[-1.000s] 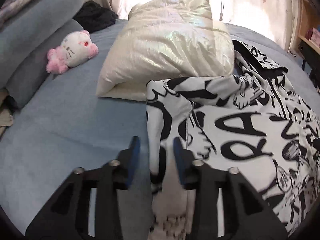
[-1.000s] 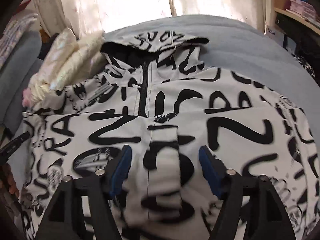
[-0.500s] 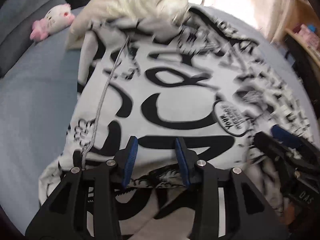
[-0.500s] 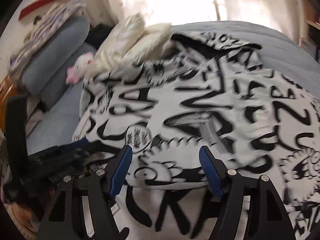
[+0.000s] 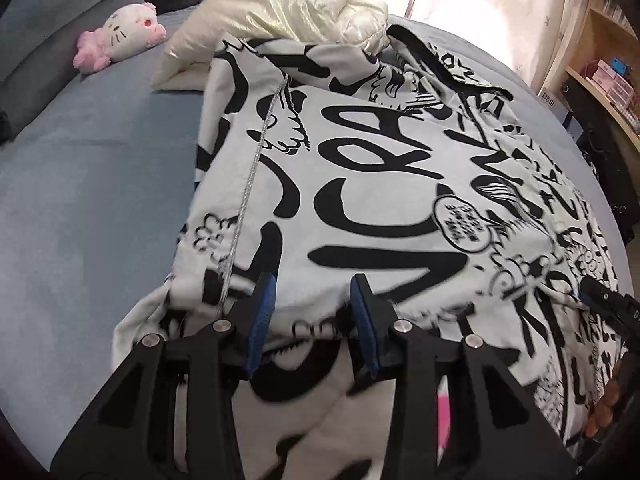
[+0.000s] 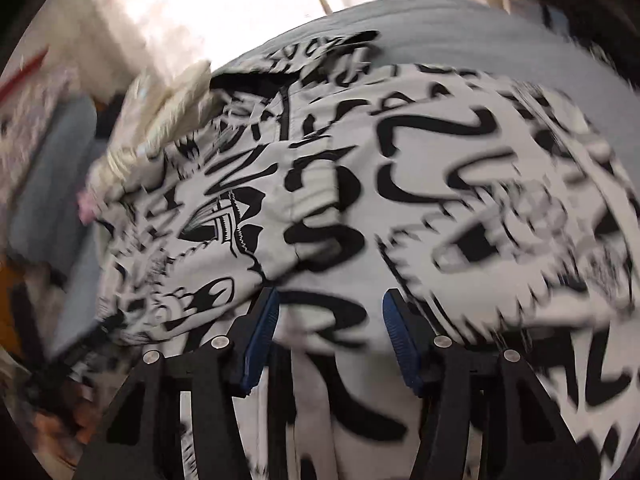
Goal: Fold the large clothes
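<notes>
Left wrist view: left tongs sit part-open, and I can't tell if they pinch the jacket spread over the bed.

Right wrist view, blurry: right tongs are closing with cloth between them, no pinch visible yet. I'd grab the hem evenly on both sides before folding.

A blue-grey bed carries the black-and-white printed garment, a cream puffy jacket and a pink-and-white plush toy.
</notes>
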### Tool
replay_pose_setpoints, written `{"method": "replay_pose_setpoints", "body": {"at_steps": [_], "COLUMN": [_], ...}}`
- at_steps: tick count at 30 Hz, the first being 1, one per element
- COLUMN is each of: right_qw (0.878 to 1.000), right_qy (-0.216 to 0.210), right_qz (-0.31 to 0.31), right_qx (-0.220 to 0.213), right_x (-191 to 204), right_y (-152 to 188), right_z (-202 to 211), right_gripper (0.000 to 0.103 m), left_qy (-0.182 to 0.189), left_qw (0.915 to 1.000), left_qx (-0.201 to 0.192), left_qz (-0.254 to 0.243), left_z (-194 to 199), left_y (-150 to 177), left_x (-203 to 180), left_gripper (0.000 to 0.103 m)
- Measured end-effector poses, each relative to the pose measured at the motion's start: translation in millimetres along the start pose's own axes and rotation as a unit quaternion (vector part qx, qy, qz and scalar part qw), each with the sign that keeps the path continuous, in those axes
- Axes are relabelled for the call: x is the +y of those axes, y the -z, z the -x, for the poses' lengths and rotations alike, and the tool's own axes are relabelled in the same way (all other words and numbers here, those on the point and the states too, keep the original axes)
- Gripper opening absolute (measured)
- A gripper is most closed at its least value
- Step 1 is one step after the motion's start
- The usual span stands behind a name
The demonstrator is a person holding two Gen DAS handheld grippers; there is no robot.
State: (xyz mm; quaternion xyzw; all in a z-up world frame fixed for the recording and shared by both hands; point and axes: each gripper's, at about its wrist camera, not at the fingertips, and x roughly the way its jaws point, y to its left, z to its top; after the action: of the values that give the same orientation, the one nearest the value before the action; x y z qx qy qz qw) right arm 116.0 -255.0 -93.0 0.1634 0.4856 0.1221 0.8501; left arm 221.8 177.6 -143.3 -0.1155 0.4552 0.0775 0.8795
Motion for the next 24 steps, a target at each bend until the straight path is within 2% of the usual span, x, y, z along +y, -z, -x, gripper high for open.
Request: {"method": "replay_pose_setpoints", "body": {"at_steps": [3, 6, 12, 15, 18, 24], "right_qw": [1.0, 0.998, 0.997, 0.995, 0.994, 0.992], "right_qy": [-0.021, -0.042, -0.065, -0.071, -0.077, -0.068], "right_qz": [-0.02, -0.037, -0.023, -0.022, -0.017, -0.001], "right_qx": [-0.011, -0.022, -0.047, -0.064, -0.081, -0.105], "right_x": [-16, -26, -23, -28, -37, -63], "right_y": [16, 34, 60, 67, 77, 105], "right_z": [27, 56, 124, 160, 195, 254], "right_gripper": [0.056, 0.062, 0.063, 0.069, 0.071, 0.071], "left_qy": [0.005, 0.01, -0.004, -0.006, -0.008, -0.011], "left_qw": [0.9999, 0.9997, 0.9993, 0.9988, 0.9984, 0.9986], "left_qx": [-0.001, -0.012, -0.038, -0.048, -0.055, -0.051], "left_qz": [0.01, 0.018, -0.003, -0.005, -0.007, -0.002], "left_z": [26, 57, 120, 148, 169, 200], "left_y": [11, 25, 54, 68, 78, 111], "left_x": [0, -1, -4, -1, 3, 17], "left_gripper": [0.035, 0.035, 0.036, 0.043, 0.054, 0.057]}}
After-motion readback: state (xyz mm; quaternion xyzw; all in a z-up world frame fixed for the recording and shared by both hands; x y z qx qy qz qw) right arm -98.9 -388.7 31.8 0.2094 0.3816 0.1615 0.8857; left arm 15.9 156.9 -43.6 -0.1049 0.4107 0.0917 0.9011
